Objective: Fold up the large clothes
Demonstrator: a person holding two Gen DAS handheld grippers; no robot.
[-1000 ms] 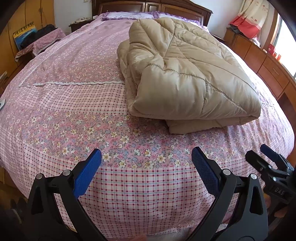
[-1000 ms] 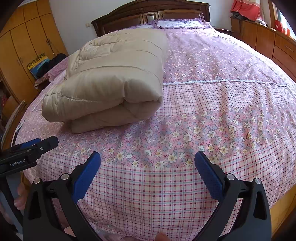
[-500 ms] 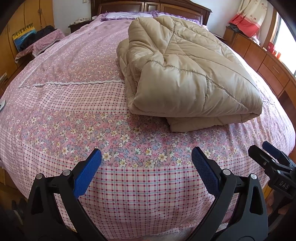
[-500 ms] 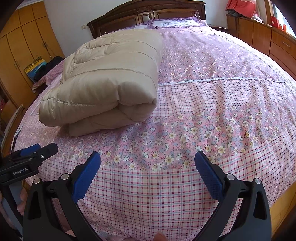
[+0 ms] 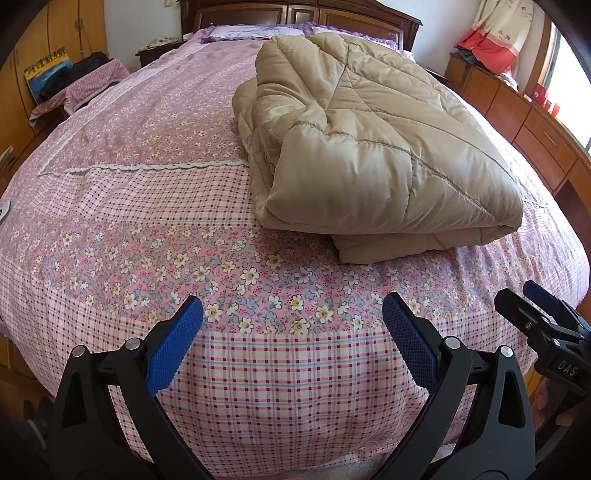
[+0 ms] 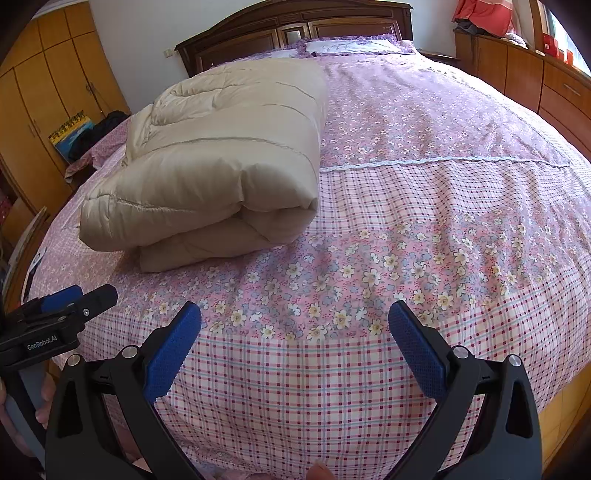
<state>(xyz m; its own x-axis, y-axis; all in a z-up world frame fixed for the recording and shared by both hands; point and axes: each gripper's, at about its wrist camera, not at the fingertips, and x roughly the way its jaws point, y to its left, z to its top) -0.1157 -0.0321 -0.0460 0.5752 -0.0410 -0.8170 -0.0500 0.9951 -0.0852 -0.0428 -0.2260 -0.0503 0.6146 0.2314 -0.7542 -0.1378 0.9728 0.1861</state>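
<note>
A beige quilted comforter lies folded in a thick stack on the pink floral bed. It also shows in the right wrist view, left of centre. My left gripper is open and empty over the foot of the bed, short of the comforter. My right gripper is open and empty, also over the foot edge. Each gripper shows at the edge of the other's view: the right gripper and the left gripper.
A dark wooden headboard and pillows stand at the far end. Wooden wardrobes are on the left with clothes piled on a stand. A wooden dresser runs along the right side.
Both grippers have moved a little closer to the bed and the comforter. Both stay open and empty.
</note>
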